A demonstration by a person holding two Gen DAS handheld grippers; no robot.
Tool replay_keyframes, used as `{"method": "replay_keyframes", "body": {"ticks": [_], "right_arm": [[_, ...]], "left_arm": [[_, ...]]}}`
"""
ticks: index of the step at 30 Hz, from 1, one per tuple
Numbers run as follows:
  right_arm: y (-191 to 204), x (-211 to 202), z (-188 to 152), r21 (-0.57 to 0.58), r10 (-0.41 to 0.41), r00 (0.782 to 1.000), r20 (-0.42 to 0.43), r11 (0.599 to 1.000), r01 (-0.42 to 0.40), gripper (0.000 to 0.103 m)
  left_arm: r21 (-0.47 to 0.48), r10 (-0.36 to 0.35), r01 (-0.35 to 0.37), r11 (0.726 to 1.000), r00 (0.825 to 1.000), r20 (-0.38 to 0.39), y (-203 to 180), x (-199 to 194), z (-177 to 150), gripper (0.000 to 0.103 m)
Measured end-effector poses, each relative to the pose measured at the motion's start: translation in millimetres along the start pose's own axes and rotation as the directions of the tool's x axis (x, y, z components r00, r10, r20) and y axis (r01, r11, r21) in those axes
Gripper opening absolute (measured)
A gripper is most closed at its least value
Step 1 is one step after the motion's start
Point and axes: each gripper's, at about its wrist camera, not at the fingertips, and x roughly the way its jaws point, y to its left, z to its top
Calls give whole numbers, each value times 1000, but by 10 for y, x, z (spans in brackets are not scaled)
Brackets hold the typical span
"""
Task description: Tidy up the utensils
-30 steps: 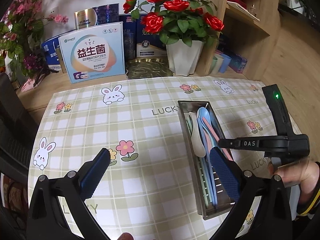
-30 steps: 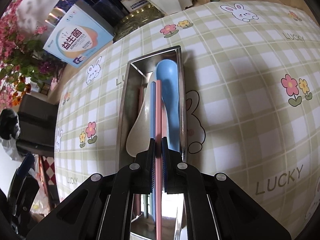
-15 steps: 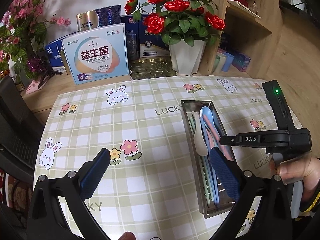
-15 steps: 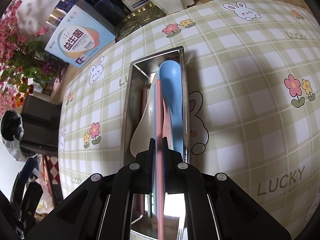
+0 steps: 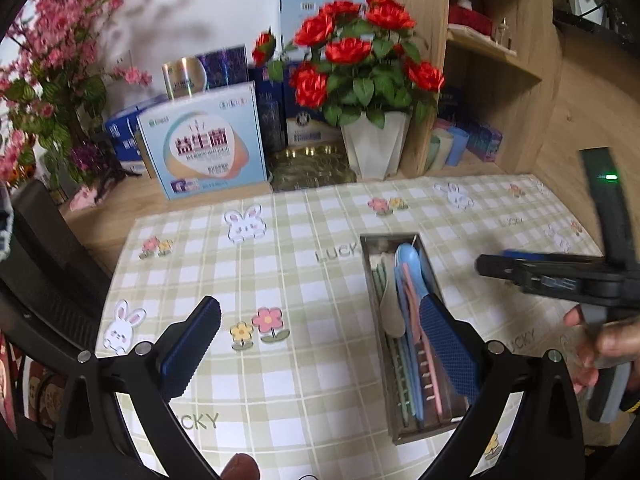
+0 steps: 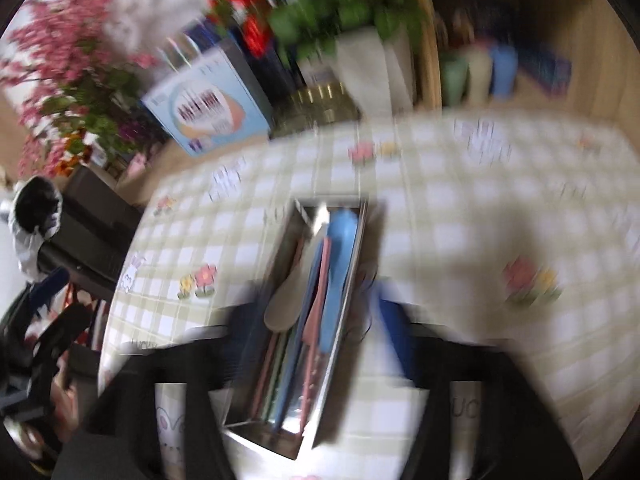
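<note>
A long steel tray [image 5: 434, 264] lies on the checked tablecloth, right of centre. It holds a blue spoon [image 5: 408, 258], a cream spoon [image 5: 390, 312], a pink utensil [image 5: 412, 292] and green ones. My left gripper [image 5: 320, 324] is open and empty, low over the cloth, its right finger [image 5: 448, 344] over the tray. My right gripper [image 6: 320, 312] is open, lifted above the tray [image 6: 356, 248]; it also shows in the left wrist view [image 5: 492, 262]. The right wrist view is blurred by motion.
At the table's back stand a light blue box [image 5: 208, 148], a white vase of red roses [image 5: 376, 144], a gold tray [image 5: 312, 164] and cups [image 5: 448, 148] by a wooden shelf. A black chair [image 5: 36, 272] is at the left.
My right gripper has opened, let go of the pink utensil into the tray, and pulled up and back. The left gripper has drawn back slightly.
</note>
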Motion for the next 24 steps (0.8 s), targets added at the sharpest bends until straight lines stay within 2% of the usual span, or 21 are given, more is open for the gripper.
{"method": "replay_keyframes", "body": {"ticks": [3,4,6,7,9,13,18,24], "right_arm": [[8,-378,53,-82,11,997,81,997,-5,66],[1,-506,60,-101,19,994,108,995,-8,71],[-10,-745,65,-139,17,986,164,990,6,86],[-18,-877,58,-158,15,979,203,987,18,88],[-36,-1151,40,-186,24,959,282,982,31,88],[-124,-1566,68,-166,22,931,364,985,41,88],[-143,-2031,22,-170,-12,878,478,980,106,88],[-181,-2329,-71,-162,-57,851,523,973,165,88]], "left_arm": [[7,6,-6,1000,999,46,-102,-160,123,97],[8,6,-6,1000,998,59,-134,-211,160,97],[17,5,-6,1000,996,89,-210,-327,233,97],[26,10,-12,1000,994,108,-265,-403,268,97],[40,21,-27,999,989,143,-362,-524,327,97],[55,55,-68,996,973,223,-567,-798,436,97],[49,56,-73,996,955,291,-721,-1104,540,97],[37,58,-75,996,940,336,-857,-1348,587,97]]}}
